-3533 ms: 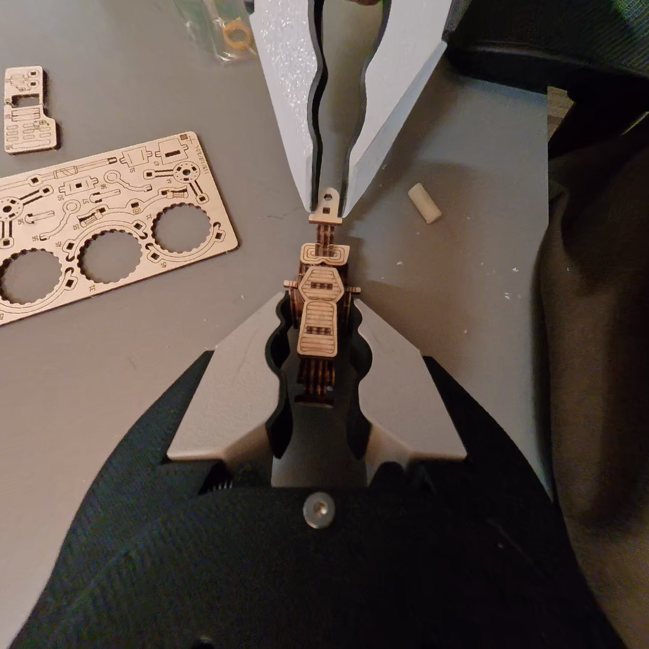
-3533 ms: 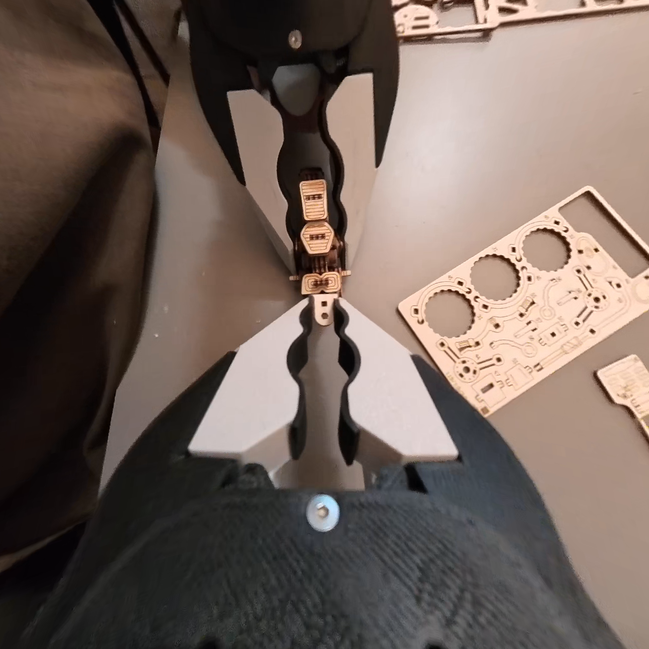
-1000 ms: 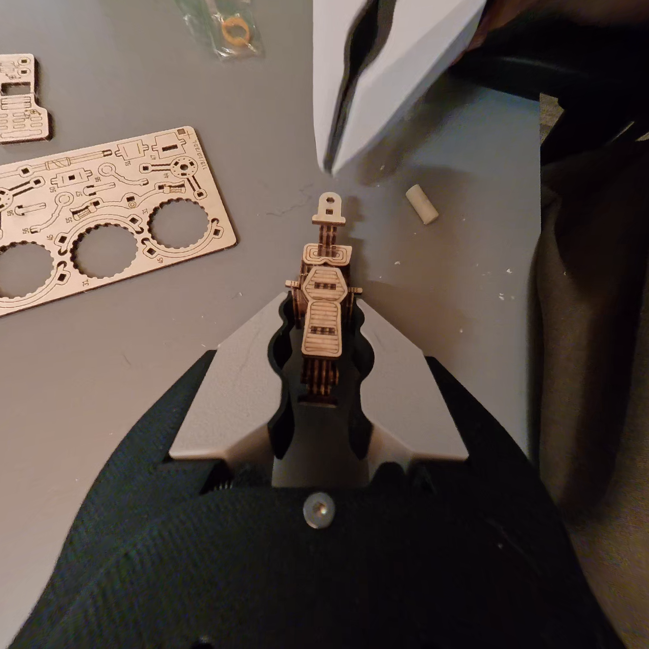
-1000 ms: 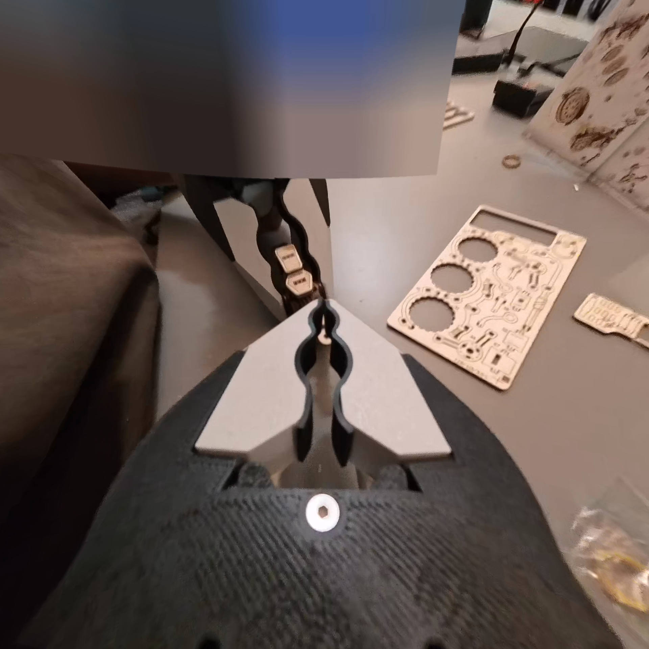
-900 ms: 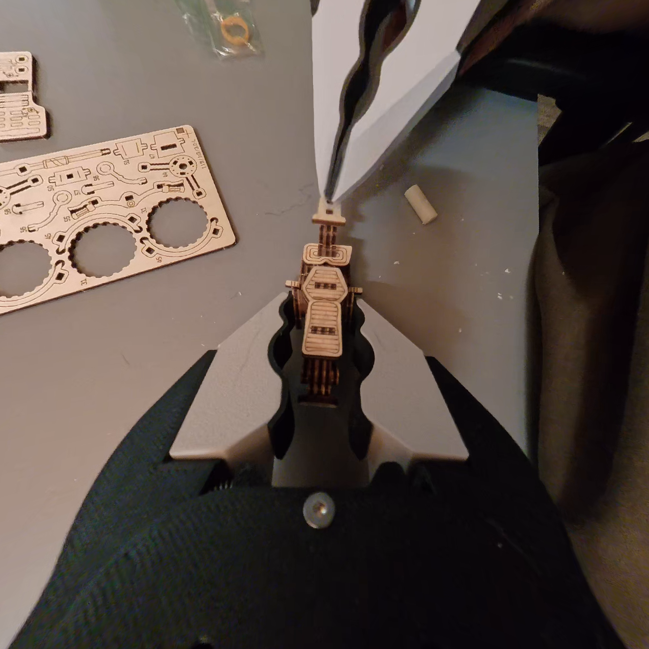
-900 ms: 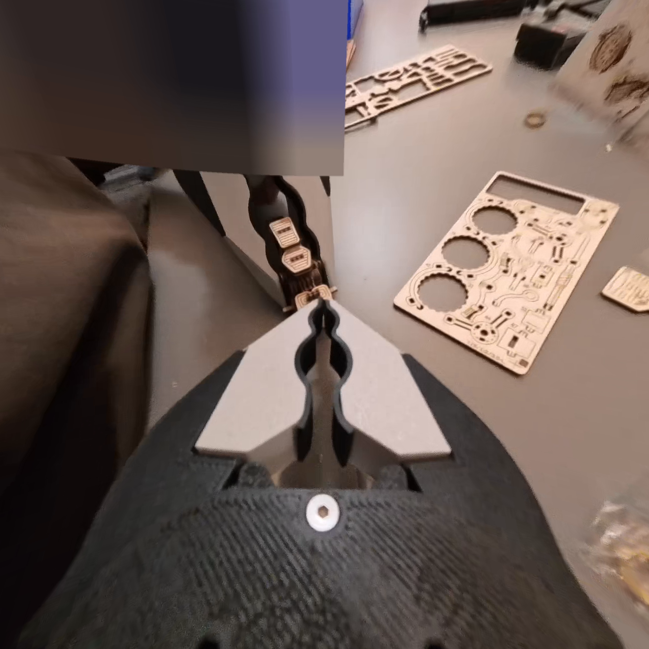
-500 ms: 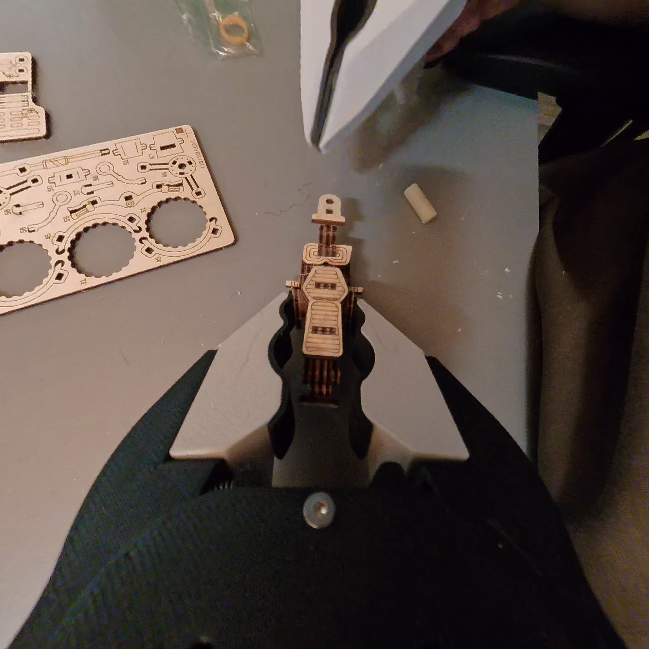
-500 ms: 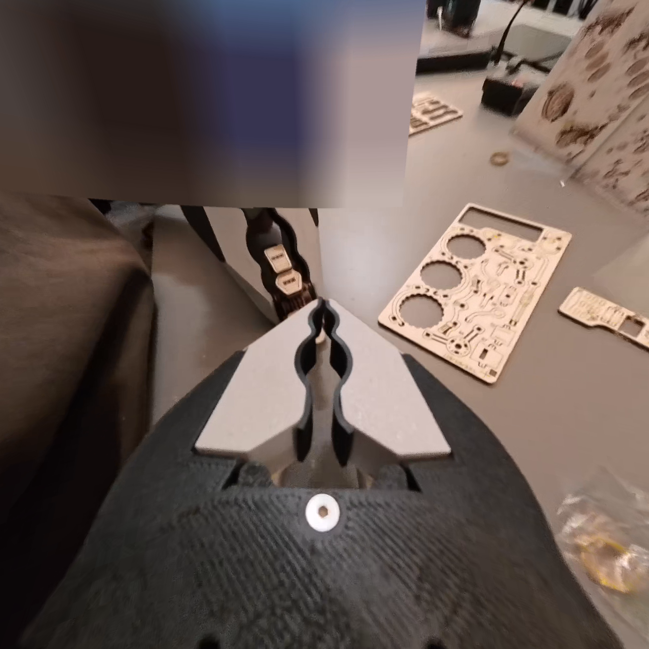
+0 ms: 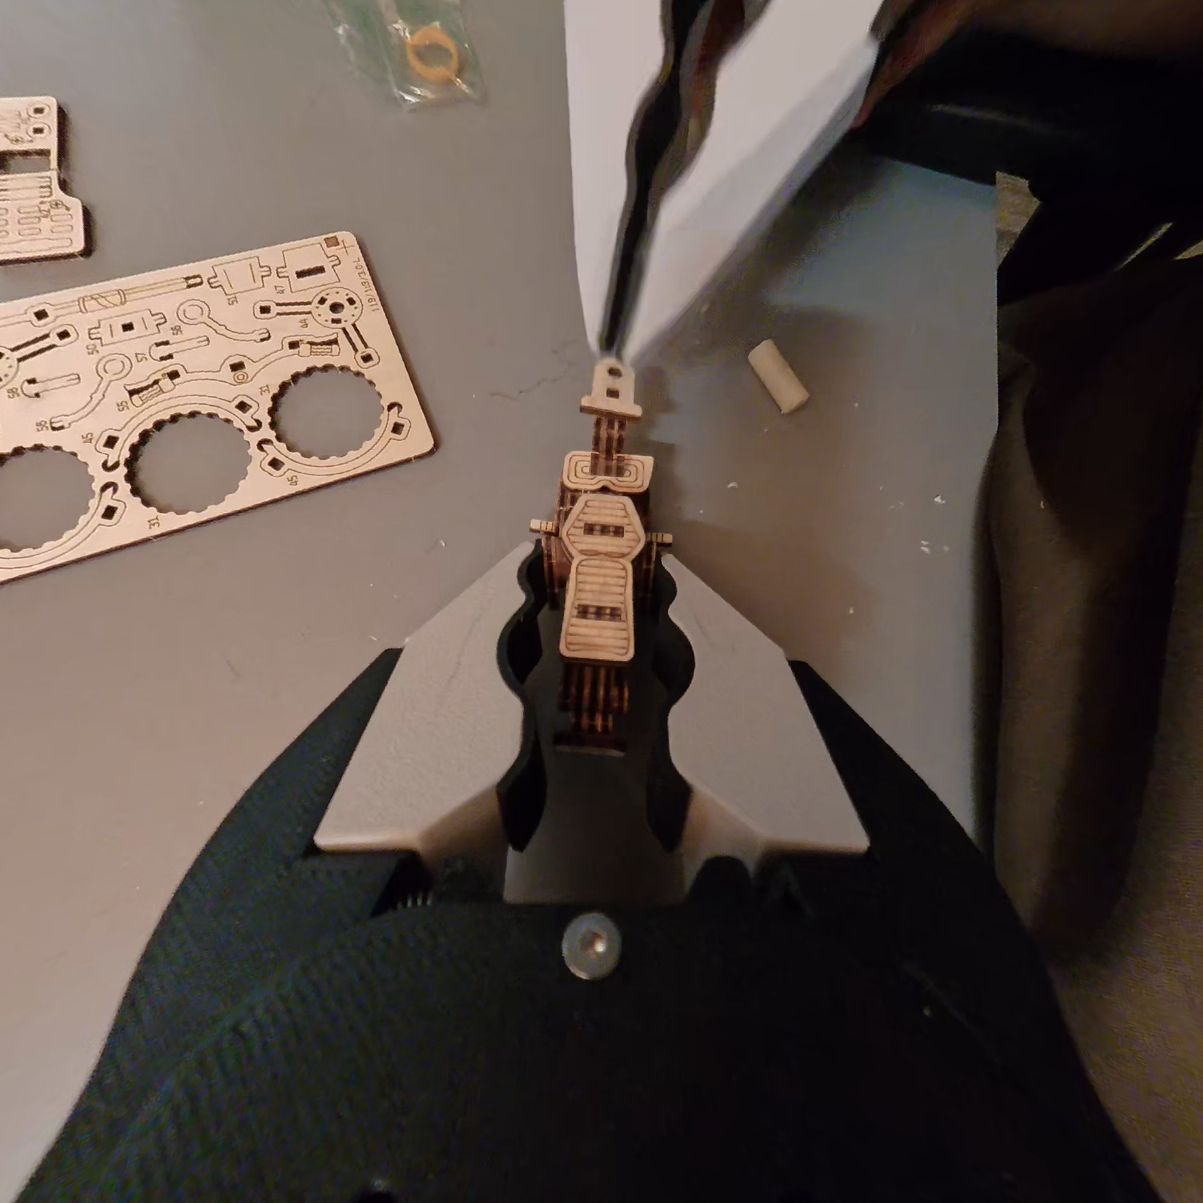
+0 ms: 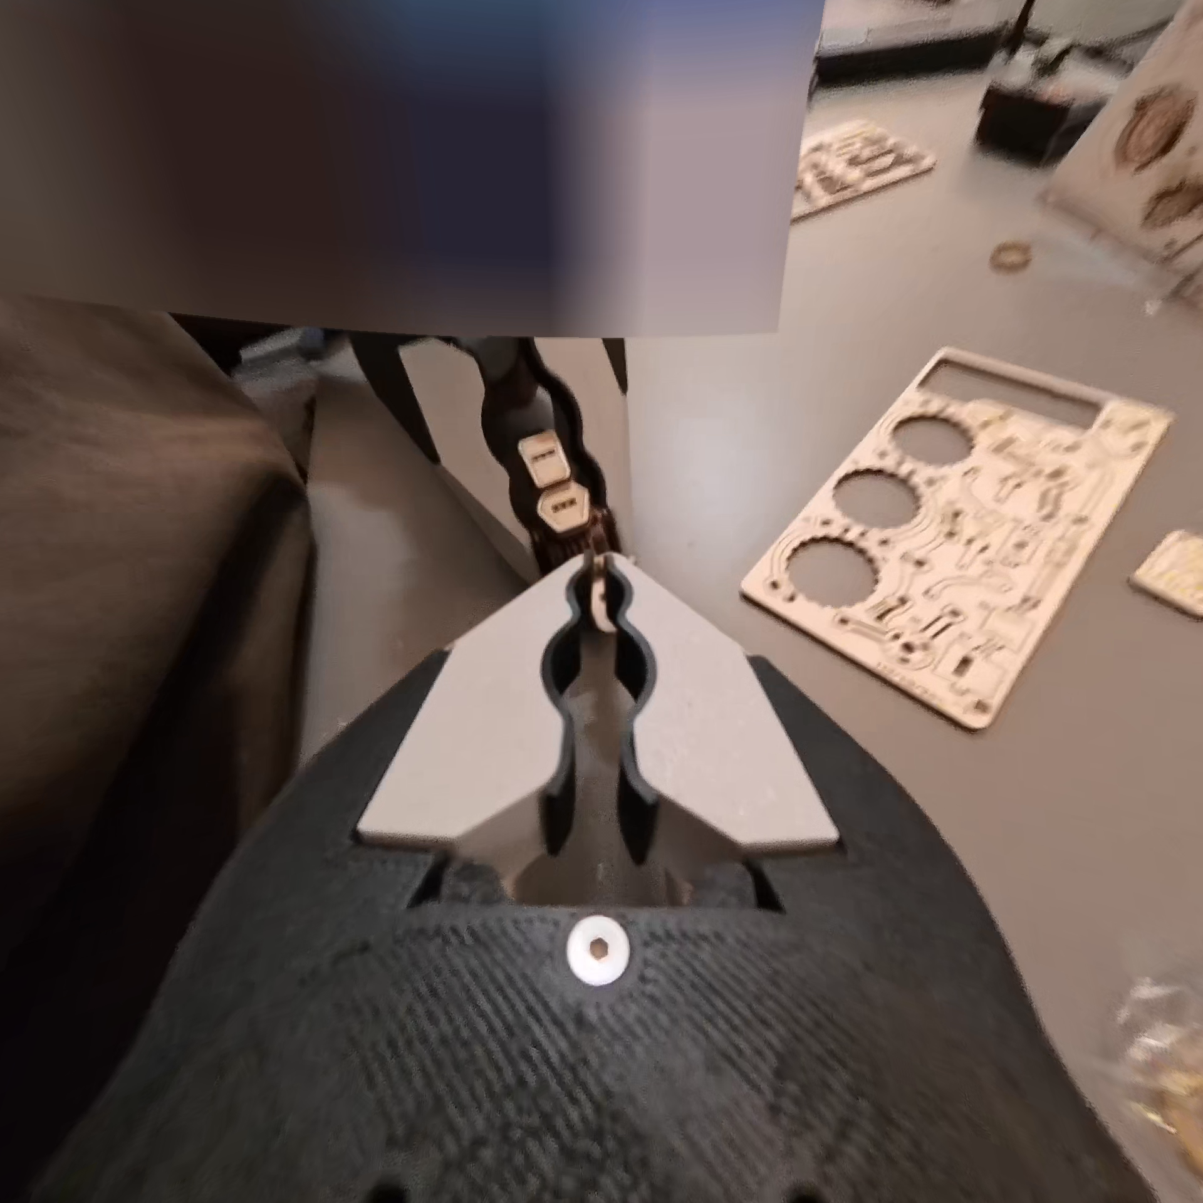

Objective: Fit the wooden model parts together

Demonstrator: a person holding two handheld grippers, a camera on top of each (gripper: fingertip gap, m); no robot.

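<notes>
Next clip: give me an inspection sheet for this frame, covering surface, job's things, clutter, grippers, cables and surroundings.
Surface: grey table, white crumbs near its edge.
Job's things: wooden model in the left gripper; its tab points at the right gripper; parts sheet lies flat.
Clutter: white peg, bagged ring, small panel.
Grippers: left shut on model; right shut, tips at the tab.
Cables: nothing seen.
Surroundings: brown fabric beside the table; more sheets farther back.
</notes>
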